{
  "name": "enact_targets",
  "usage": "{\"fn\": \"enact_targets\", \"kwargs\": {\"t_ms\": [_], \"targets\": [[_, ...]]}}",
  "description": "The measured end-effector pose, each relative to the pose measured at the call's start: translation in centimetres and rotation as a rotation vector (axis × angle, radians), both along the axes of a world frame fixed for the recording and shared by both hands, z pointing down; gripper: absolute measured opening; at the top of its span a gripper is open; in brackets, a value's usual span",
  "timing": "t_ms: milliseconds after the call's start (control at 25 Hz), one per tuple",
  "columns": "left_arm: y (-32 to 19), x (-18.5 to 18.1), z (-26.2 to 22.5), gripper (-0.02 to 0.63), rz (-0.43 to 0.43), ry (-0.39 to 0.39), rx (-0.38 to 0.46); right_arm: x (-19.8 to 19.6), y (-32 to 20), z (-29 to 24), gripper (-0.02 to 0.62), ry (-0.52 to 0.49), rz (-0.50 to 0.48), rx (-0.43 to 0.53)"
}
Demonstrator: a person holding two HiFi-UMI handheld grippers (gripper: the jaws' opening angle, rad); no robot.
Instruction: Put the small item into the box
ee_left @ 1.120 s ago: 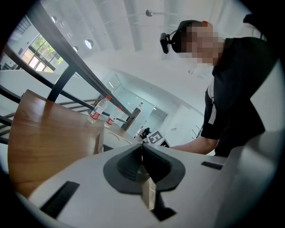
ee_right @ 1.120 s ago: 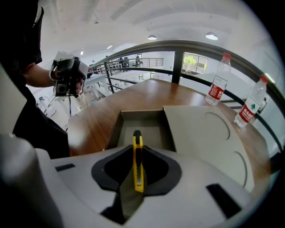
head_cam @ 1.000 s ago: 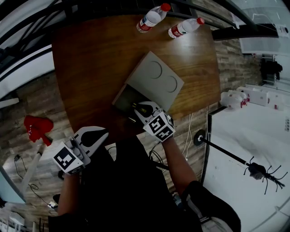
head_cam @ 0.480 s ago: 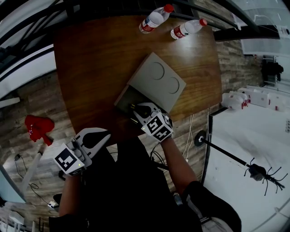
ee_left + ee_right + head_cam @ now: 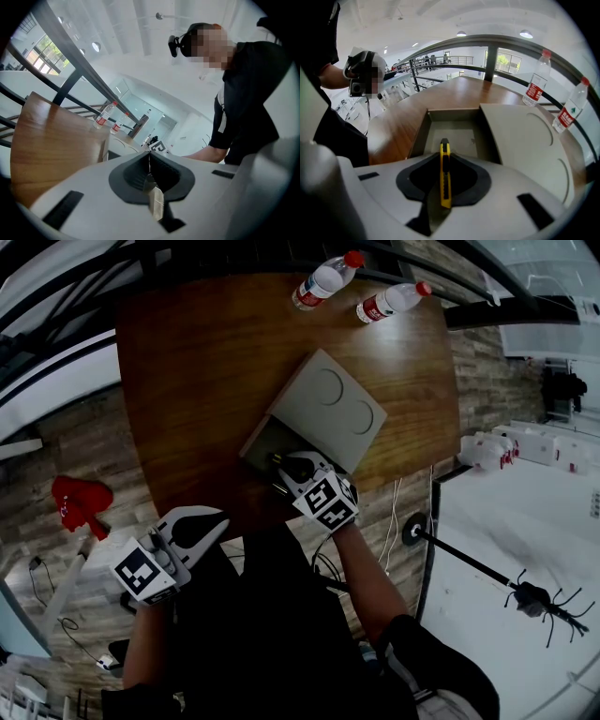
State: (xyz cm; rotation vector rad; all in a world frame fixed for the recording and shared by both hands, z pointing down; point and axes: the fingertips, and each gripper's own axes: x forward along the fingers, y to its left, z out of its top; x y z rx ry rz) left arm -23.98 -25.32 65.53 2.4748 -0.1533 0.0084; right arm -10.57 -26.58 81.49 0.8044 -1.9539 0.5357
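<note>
A grey box (image 5: 256,448) lies on the wooden table (image 5: 197,362), its lid (image 5: 328,407) slid aside so the near end is open. My right gripper (image 5: 281,468) hovers at that open end, shut on a yellow utility knife (image 5: 446,176). In the right gripper view the knife points into the box's bare cavity (image 5: 457,138), with the lid (image 5: 525,136) to the right. My left gripper (image 5: 216,518) hangs off the table's near edge by the person's body. Its jaws (image 5: 150,161) are pressed together with nothing between them.
Two water bottles with red caps (image 5: 323,279) (image 5: 389,300) lie at the table's far edge, and they stand out by the railing in the right gripper view (image 5: 536,78) (image 5: 571,110). A red object (image 5: 77,504) sits on the floor at the left. A tripod stand (image 5: 487,568) lies on the floor at the right.
Almost nothing. The right gripper with the knife has shifted very slightly at the box's open end. The left gripper stays where it was.
</note>
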Motion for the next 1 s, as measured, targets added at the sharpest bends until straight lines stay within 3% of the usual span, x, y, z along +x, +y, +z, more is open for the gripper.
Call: {"fn": "enact_targets", "kwargs": {"t_ms": [720, 1000], "targets": [[0.3, -0.3, -1.0, 0.017, -0.032, 0.027, 0.026, -0.3, 0.1, 0.2, 0.083, -0.005, -0.015, -0.013], [0.9, -0.4, 0.0, 0.017, -0.028, -0.011, 0.034, 0.0, -0.7, -2.3, 0.083, -0.055, 0.014, 0.055]]}}
